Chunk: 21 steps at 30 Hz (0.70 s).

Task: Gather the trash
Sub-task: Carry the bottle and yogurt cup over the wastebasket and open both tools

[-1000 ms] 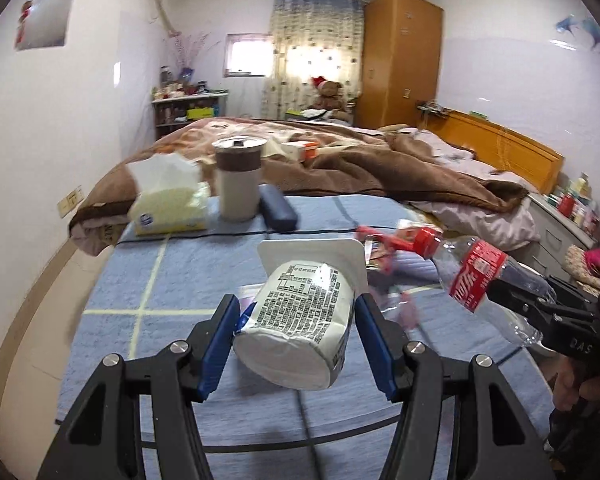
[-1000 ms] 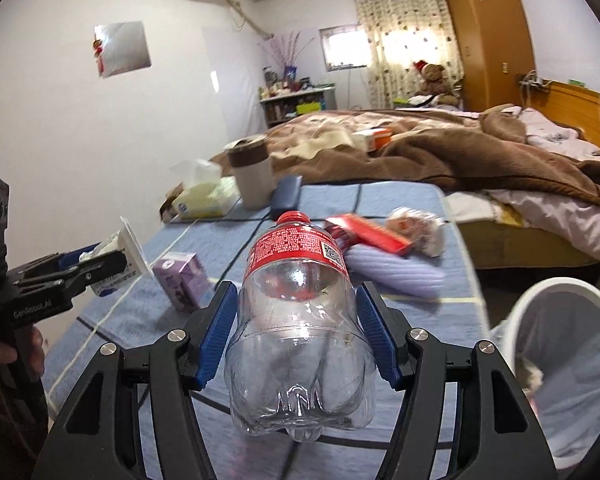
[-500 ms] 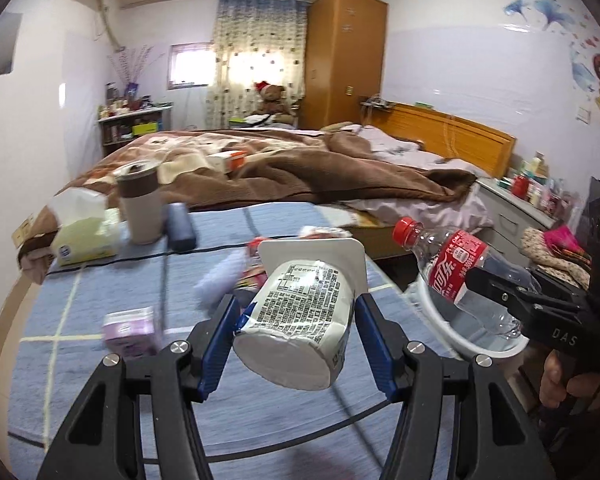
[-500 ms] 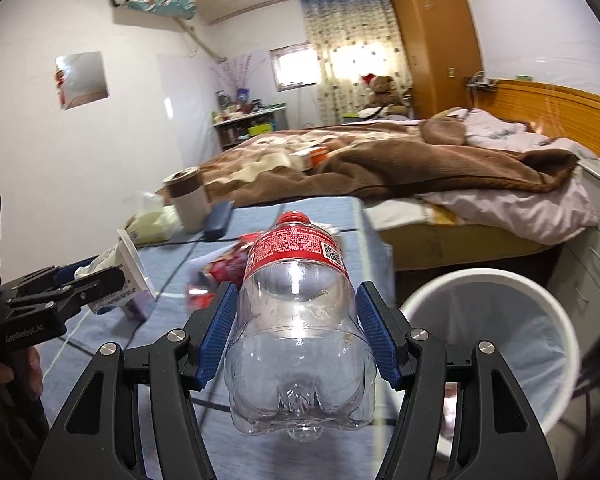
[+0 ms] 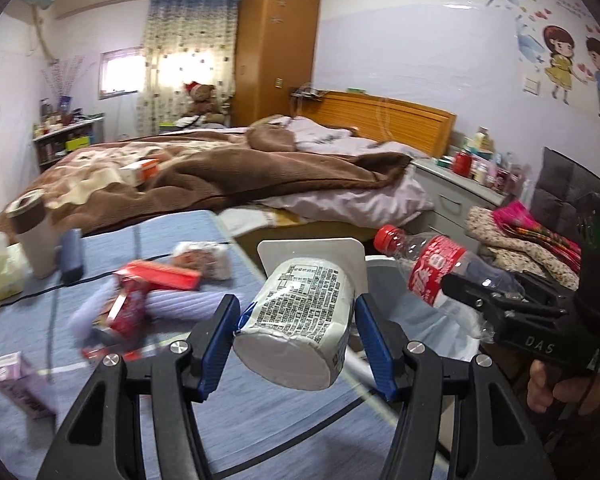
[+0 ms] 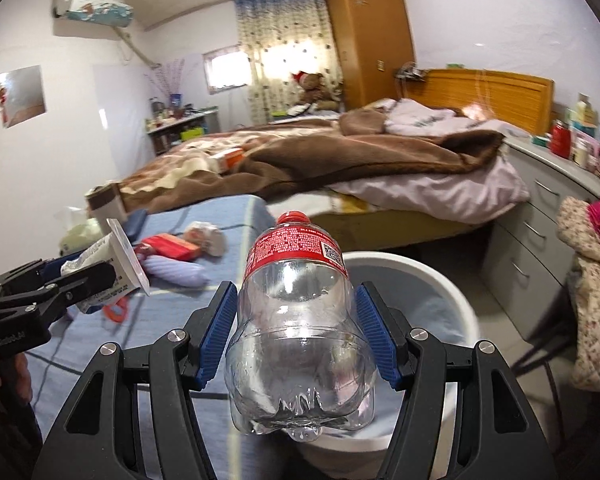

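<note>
Both grippers have swung from the table toward the white bin (image 6: pixel 455 300).
Left gripper (image 5: pixel 296 320) clamps a printed yogurt cup (image 5: pixel 300 316); right gripper (image 6: pixel 296 324) clamps a clear, red-labelled bottle (image 6: pixel 296 320).

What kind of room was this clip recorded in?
A lived-in home bedroom, most likely. An unmade bed with a wooden headboard fills the middle, a tall wooden wardrobe stands by the curtained window, and a teddy bear sits beyond the bed.
</note>
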### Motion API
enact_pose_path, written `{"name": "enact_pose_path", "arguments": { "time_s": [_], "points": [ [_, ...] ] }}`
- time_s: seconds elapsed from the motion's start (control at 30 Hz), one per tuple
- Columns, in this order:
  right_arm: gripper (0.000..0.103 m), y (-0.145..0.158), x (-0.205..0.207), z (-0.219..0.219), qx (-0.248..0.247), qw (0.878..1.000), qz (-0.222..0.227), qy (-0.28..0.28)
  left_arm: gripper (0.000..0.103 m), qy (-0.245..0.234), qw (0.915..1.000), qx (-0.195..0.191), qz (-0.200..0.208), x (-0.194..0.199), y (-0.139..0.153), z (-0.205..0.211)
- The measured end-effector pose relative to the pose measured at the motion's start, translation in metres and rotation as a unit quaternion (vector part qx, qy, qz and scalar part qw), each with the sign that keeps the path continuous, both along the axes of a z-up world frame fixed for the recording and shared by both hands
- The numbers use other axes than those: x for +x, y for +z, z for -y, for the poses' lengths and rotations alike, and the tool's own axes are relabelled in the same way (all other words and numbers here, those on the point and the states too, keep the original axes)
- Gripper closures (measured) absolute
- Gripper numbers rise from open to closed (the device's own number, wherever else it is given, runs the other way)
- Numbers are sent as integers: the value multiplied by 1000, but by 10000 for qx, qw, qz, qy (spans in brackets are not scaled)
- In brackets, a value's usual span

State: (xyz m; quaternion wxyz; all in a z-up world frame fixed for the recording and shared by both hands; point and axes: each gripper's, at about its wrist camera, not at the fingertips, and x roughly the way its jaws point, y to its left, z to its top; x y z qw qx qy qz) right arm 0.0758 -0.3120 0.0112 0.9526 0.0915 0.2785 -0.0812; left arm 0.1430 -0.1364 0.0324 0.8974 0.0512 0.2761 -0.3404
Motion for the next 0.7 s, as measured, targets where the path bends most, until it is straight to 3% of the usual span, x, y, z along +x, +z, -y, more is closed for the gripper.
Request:
{"name": "enact_pose_path", "arguments": {
  "time_s": [0.23,0.7],
  "points": [
    [40,-13,-1,27,-35,9989,-338,-324,41,-501,9986,-39,-186,0,-12,48],
    [39,-40,-1,61,112,9942,-903,-578,41,-850,9940,378,-580,6,-43,110]
  ]
}}
